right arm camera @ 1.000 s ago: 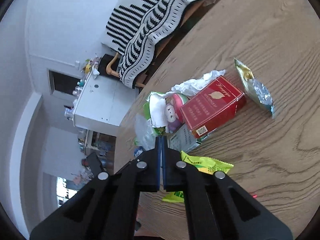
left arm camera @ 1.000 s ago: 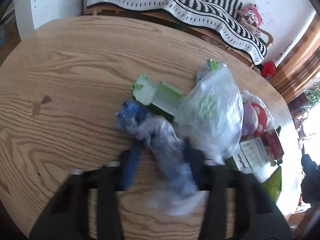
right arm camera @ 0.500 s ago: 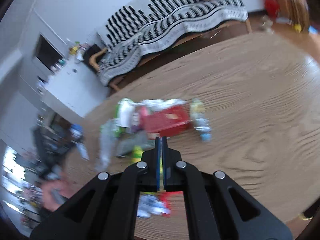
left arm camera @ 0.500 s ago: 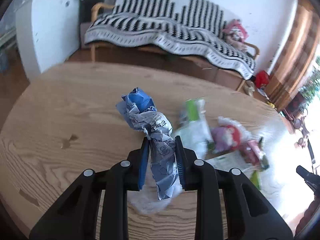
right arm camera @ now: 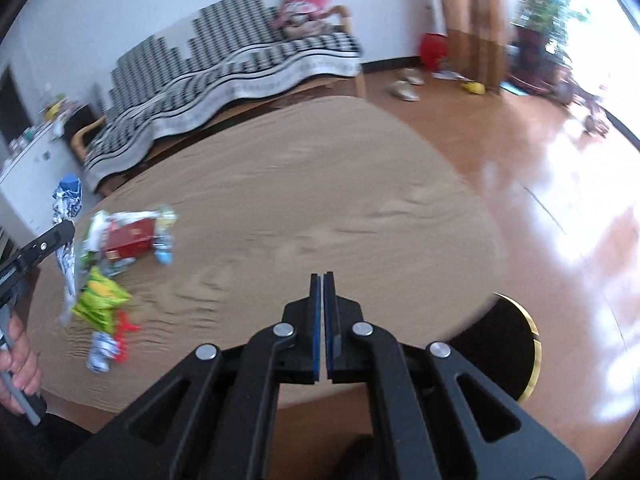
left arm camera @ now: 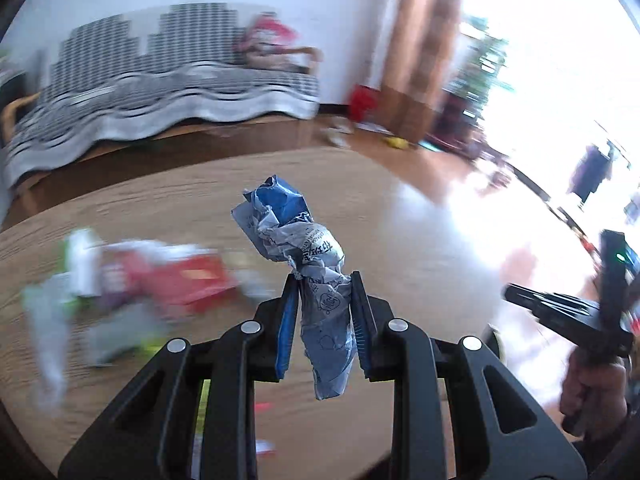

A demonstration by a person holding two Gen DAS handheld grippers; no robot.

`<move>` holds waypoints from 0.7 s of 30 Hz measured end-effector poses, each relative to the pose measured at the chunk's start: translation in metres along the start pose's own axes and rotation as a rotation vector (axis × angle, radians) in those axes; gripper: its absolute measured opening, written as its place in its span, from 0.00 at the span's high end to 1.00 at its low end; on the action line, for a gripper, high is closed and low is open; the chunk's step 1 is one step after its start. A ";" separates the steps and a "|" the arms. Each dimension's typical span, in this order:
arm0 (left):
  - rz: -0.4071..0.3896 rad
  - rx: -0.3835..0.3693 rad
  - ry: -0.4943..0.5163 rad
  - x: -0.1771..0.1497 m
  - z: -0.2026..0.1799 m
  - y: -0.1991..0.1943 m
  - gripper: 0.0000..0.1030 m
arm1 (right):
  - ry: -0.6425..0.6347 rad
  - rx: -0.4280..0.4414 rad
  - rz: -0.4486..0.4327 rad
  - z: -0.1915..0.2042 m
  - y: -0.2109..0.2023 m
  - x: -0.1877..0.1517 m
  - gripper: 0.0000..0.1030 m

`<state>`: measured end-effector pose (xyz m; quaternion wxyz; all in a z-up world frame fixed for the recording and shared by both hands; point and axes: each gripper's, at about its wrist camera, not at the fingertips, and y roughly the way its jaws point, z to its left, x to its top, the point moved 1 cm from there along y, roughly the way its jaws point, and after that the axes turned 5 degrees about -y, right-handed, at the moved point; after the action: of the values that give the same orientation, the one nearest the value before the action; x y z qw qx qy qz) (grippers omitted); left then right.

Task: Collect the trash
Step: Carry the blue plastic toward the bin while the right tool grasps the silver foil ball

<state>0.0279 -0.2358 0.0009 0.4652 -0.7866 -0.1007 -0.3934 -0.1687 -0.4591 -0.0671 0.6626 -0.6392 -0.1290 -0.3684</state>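
Now I keep the left gripper (left arm camera: 325, 312) fingers clamped on the crumpled wrapper (left arm camera: 308, 264), the right gripper (right arm camera: 323, 320) fingers together and empty, and I should carry it steadily above the counter (right arm camera: 320, 208).

We've got the crumpled blue-and-white wrapper (left arm camera: 320, 276) pinched upright in the air, its twisted top bunched above and its tail hanging below. On the wooden table we see the rest of the trash: a red box (right arm camera: 130, 236) amid white and green wrappers, a yellow-green snack bag (right arm camera: 100, 300) just beside it, and a small red-and-white scrap (right arm camera: 108, 350) nearest the edge.
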 end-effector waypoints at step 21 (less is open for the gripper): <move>0.004 -0.131 0.014 0.018 -0.042 0.007 0.75 | -0.117 0.249 0.108 0.030 0.014 -0.030 0.97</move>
<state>0.0215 -0.2771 0.0196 0.4141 -0.8128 -0.0700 -0.4036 -0.1709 -0.4221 -0.0926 0.7471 -0.5784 -0.1776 -0.2753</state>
